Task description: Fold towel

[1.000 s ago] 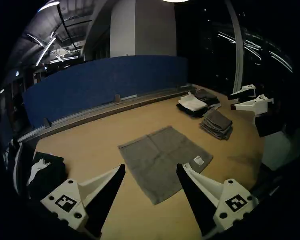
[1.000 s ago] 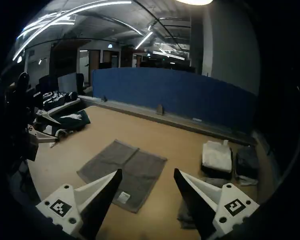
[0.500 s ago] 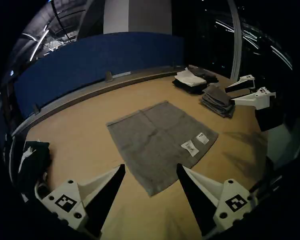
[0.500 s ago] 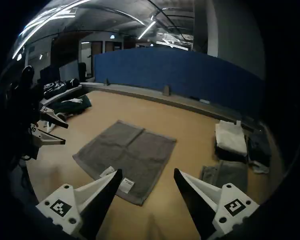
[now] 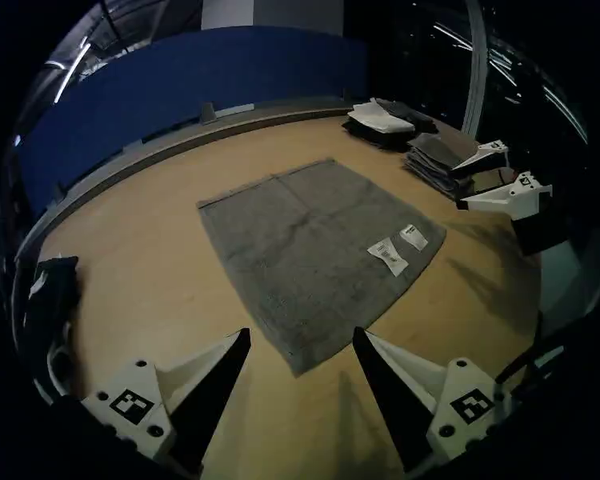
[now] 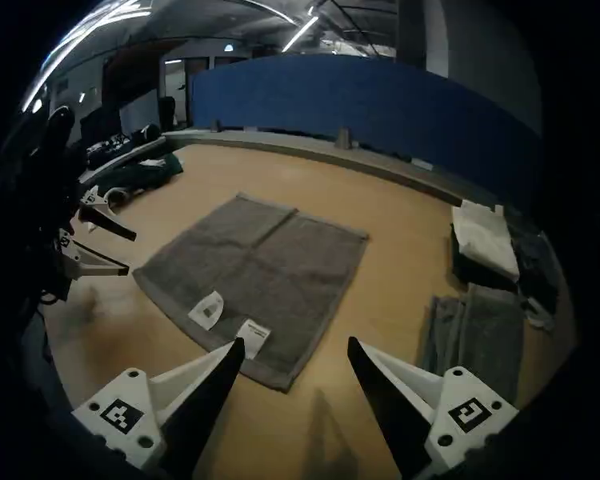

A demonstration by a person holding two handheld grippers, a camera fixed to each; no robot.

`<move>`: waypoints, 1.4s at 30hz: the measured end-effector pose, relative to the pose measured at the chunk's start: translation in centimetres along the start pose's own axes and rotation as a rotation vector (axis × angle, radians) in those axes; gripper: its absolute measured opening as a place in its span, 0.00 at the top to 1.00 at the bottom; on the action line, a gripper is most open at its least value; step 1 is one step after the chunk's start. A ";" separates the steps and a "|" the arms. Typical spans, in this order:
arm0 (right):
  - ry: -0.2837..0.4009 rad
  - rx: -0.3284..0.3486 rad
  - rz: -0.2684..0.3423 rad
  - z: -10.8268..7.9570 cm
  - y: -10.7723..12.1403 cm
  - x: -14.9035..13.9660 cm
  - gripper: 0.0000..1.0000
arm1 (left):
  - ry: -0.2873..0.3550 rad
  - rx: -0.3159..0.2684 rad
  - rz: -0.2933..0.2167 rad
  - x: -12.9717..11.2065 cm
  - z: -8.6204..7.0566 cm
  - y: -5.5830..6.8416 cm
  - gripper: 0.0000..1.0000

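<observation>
Towel (image 5: pixel 316 240), grey and flat on the desk (image 5: pixel 132 264), lies at twelve o'clock just beyond my left claw (image 5: pixel 300 331) and right claw (image 6: pixel 294 341), both spread wide and empty, now lowered closer to its near corners, ready to pinch.

The left gripper (image 5: pixel 300 332) and the right gripper (image 6: pixel 294 340) both hang in the air, fingers (image 5: pixel 212 376) spread wide, angled downward (each appears small at the other view's edge).
</observation>
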State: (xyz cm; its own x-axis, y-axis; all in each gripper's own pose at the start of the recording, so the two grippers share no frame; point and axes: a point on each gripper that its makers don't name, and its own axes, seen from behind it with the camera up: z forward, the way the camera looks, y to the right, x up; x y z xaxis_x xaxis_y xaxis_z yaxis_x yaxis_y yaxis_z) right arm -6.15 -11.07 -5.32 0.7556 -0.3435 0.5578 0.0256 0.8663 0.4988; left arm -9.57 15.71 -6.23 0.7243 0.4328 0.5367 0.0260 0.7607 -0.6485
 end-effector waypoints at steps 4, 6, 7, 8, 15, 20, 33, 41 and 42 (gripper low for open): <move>-0.045 0.006 -0.008 0.7 0.0 -1.2 0.02 | -0.040 -0.015 0.006 -0.8 0.6 0.2 0.04; -0.079 0.013 -0.013 1.0 -0.1 -2.0 0.05 | -0.071 -0.024 0.013 -1.4 0.8 0.4 0.05; -0.105 0.018 -0.018 1.2 -0.1 -2.6 0.07 | -0.092 -0.030 0.017 -1.8 1.0 0.5 0.05; -0.128 0.022 -0.022 1.3 -0.2 -3.1 0.08 | -0.111 -0.036 0.021 -2.2 1.1 0.6 0.05; -0.194 0.059 -0.048 1.9 -0.9 -4.8 0.12 | -0.187 -0.063 0.016 -3.4 1.7 1.1 0.12; -0.207 0.073 -0.046 2.3 -1.2 -5.1 0.18 | -0.192 -0.063 0.012 -3.3 2.0 1.2 0.18; -0.248 0.085 -0.005 2.8 -1.1 -6.1 0.59 | -0.234 -0.015 0.036 -3.6 2.4 0.2 0.42; -0.250 0.081 0.007 3.0 -0.9 -6.3 0.74 | -0.247 -0.004 0.050 -3.5 2.1 0.0 0.64; -0.251 0.081 0.007 3.0 -0.9 -6.3 0.75 | -0.248 -0.003 0.052 -3.5 2.1 0.0 0.69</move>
State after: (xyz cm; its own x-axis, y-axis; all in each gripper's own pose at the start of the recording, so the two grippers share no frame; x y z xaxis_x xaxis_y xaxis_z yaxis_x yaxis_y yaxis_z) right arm -12.89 -10.79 -7.33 0.5696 -0.4253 0.7034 -0.0396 0.8406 0.5403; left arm -13.61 15.20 -6.97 0.5335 0.5768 0.6186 -0.0042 0.7332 -0.6800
